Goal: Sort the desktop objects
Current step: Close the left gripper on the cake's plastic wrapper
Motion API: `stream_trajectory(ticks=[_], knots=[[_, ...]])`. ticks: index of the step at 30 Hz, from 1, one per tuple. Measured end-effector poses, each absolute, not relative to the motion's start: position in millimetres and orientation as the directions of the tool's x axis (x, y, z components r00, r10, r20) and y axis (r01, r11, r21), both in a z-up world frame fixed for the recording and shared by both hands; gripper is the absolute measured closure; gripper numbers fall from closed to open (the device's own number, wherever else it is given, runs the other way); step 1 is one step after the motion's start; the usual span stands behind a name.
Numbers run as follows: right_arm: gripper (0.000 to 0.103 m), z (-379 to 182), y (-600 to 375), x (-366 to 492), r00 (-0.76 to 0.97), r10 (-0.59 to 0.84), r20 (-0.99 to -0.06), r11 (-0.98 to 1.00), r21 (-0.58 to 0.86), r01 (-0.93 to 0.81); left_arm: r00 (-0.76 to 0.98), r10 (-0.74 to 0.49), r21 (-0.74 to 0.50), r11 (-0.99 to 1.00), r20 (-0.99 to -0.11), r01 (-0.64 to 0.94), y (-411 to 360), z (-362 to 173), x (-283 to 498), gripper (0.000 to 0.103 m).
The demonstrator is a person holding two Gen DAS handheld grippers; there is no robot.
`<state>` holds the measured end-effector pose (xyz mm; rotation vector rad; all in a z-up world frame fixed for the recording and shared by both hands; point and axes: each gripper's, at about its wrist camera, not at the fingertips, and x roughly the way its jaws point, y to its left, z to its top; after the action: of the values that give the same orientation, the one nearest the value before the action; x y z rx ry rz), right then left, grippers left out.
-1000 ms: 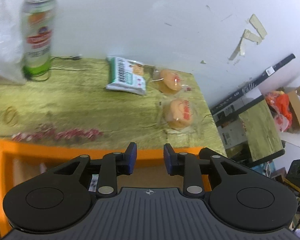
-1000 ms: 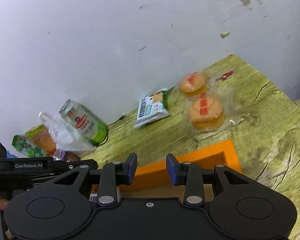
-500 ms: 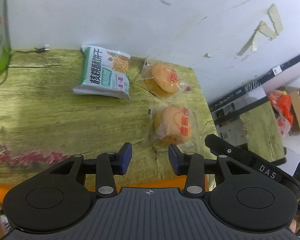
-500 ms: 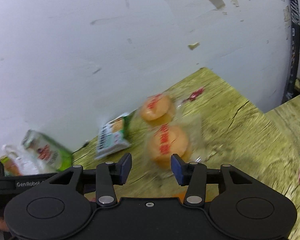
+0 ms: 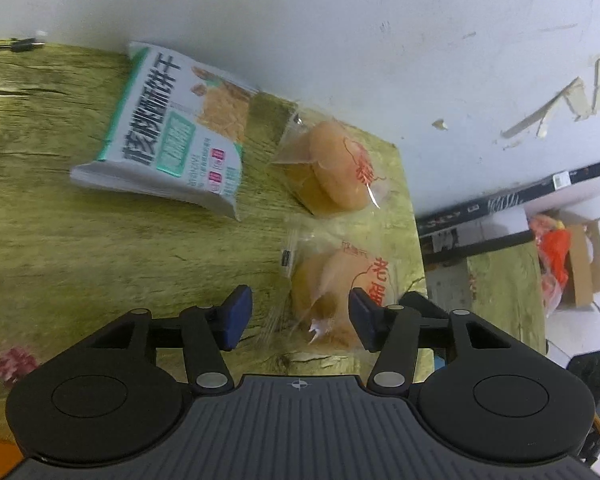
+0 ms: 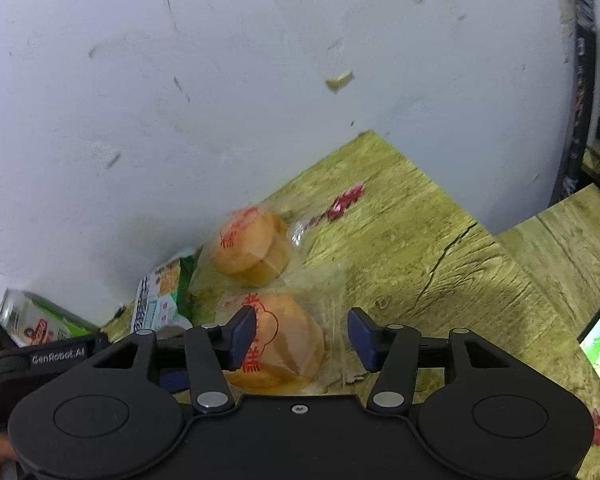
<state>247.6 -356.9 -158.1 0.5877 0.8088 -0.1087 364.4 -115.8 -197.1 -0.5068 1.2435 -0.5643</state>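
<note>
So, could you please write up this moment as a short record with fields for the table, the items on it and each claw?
surface: wood-grain table against a white wall
near cake: wrapped round cake, lying flat
far cake: second wrapped cake, nearer the wall
biscuit pack: green and white packet, lying flat beside the far cake
can: green can, left edge of right view
left claw: open, near cake in front of it
right claw: open, straddling the near cake, not yet closed

Tabletop matt wood grain, cracked; cake wrappers clear glossy plastic; biscuit packet glossy printed.
</note>
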Motion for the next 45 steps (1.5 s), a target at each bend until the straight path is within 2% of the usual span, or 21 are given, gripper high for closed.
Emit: stream_trajectory(ticks=[10, 15, 22, 25, 27, 30, 35, 39, 45], knots=[[0.051, -169, -348, 264, 0.662, 0.147, -0.735, 0.864, 0.421, 0.275, 0.215, -0.662, -0.651, 0.748, -0.718, 0.128, -120, -206, 370, 0.051], [0.051, -166, -342, 263, 0.66, 0.141, -0.738, 0.881, 0.397, 0.256, 0.201, -0.69, -0.677, 0.723, -0.696, 0.139, -122, -208, 371, 0.062], [0.057, -162, -333, 263, 0.657, 0.132, -0.742, 0.904, 0.362, 0.227, 0.21, -0.685, -0.665, 0.728, -0.698, 0.167, -125, -204, 369, 0.069], [0.061, -160, -330, 263, 0.656, 0.129, -0.744, 0.913, 0.347, 0.215, 0.217, -0.681, -0.656, 0.733, -0.7, 0.181, -127, -201, 368, 0.076], [0.064, -159, -327, 262, 0.655, 0.126, -0.745, 0.919, 0.337, 0.207, 0.223, -0.679, -0.652, 0.734, -0.7, 0.189, -126, -198, 367, 0.086], [0.068, -157, -324, 262, 0.654, 0.122, -0.747, 0.927, 0.321, 0.194, 0.234, -0.674, -0.648, 0.738, -0.7, 0.189, -123, -197, 365, 0.094], [0.074, -155, -327, 262, 0.658, 0.122, -0.743, 0.932, 0.313, 0.181, 0.234, -0.673, -0.651, 0.739, -0.702, 0.175, -119, -198, 364, 0.103], [0.078, -154, -327, 258, 0.661, 0.134, -0.738, 0.931, 0.322, 0.171, 0.224, -0.701, -0.673, 0.713, -0.677, 0.198, -120, -192, 358, 0.103], [0.079, -156, -329, 252, 0.657, 0.161, -0.736, 0.921, 0.352, 0.168, 0.265, -0.663, -0.626, 0.748, -0.7, 0.219, -125, -183, 350, 0.103]])
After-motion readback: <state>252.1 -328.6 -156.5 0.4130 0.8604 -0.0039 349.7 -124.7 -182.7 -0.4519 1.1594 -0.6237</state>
